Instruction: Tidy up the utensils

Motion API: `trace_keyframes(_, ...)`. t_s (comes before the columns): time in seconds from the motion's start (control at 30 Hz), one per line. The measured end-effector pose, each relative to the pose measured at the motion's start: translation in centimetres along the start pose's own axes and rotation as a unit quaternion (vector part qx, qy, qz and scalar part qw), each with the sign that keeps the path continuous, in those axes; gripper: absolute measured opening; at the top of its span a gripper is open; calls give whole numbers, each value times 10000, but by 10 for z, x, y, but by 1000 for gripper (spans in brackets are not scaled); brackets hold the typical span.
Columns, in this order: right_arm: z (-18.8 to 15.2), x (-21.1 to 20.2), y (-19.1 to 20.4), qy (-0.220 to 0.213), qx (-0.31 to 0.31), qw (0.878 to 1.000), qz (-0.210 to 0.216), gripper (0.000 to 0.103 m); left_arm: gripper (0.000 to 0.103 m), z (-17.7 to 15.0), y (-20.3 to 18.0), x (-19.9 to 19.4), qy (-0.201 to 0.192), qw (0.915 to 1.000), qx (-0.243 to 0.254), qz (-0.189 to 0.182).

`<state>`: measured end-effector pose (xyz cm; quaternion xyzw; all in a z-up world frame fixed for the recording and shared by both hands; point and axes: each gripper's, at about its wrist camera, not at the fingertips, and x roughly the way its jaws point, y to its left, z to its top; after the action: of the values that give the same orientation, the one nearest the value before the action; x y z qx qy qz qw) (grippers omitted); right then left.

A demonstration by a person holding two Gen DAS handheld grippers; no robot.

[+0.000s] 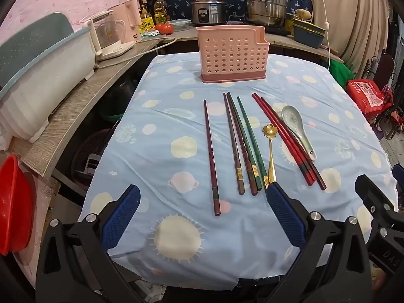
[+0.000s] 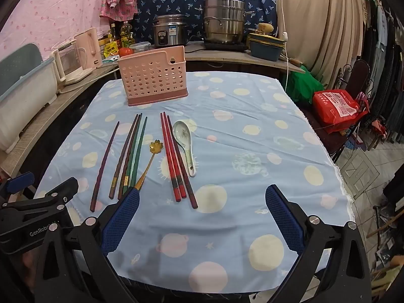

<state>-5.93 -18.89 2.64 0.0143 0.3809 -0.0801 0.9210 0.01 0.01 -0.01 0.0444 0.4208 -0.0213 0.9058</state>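
A pink perforated utensil holder (image 1: pixel 231 53) (image 2: pixel 154 79) stands at the far side of the blue-clothed table (image 1: pixel 161 131) (image 2: pixel 265 139). In front of it lie a single dark red chopstick (image 1: pixel 211 155) (image 2: pixel 104 160), brown and green chopsticks (image 1: pixel 243 142) (image 2: pixel 131 154), a gold flower spoon (image 1: pixel 270 149) (image 2: pixel 147 162), red chopsticks (image 1: pixel 287 140) (image 2: pixel 176 157) and a white ceramic spoon (image 1: pixel 298 128) (image 2: pixel 185 142). My left gripper (image 1: pixel 202 199) is open over the near edge, facing the dark red chopstick. My right gripper (image 2: pixel 202 199) is open beside it, to the right of the red chopsticks. Both are empty.
A counter on the left holds a white dish rack (image 1: pixel 43 75), a kettle (image 1: pixel 108 35) and a pink appliance (image 1: pixel 130 24). A rice cooker (image 2: pixel 170 31) and steel pot (image 2: pixel 224 24) stand behind. A red bag (image 2: pixel 337 108) sits on a chair at right. A red basin (image 1: pixel 12 204) is at left.
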Motion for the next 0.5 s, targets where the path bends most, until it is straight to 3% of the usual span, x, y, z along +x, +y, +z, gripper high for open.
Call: trace_keyframes(0.5, 1, 1, 0, -7, -6, 10000, -4, 96, 96, 0, 0, 0, 7, 10000, 9, -8)
